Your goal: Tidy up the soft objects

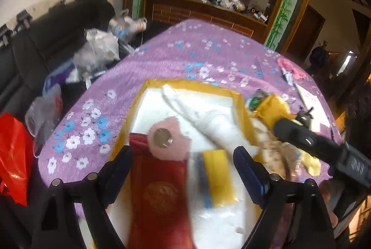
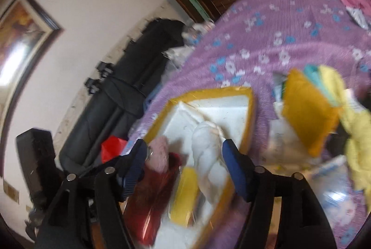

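A white foam box with a yellow taped rim lies on the purple flowered blanket. In it are a rolled white cloth, a pink soft piece with a round metal disc on it, a red packet and a yellow pack. My left gripper hangs open over the red packet and yellow pack. My right gripper is open above the box, the white roll close beside its right finger. Its black body shows in the left wrist view.
Right of the box lies a heap of soft things: a mustard cloth and a pale yellow cloth. A pink item sits at the blanket's far right. Left are a black sofa, plastic bags and a red bag.
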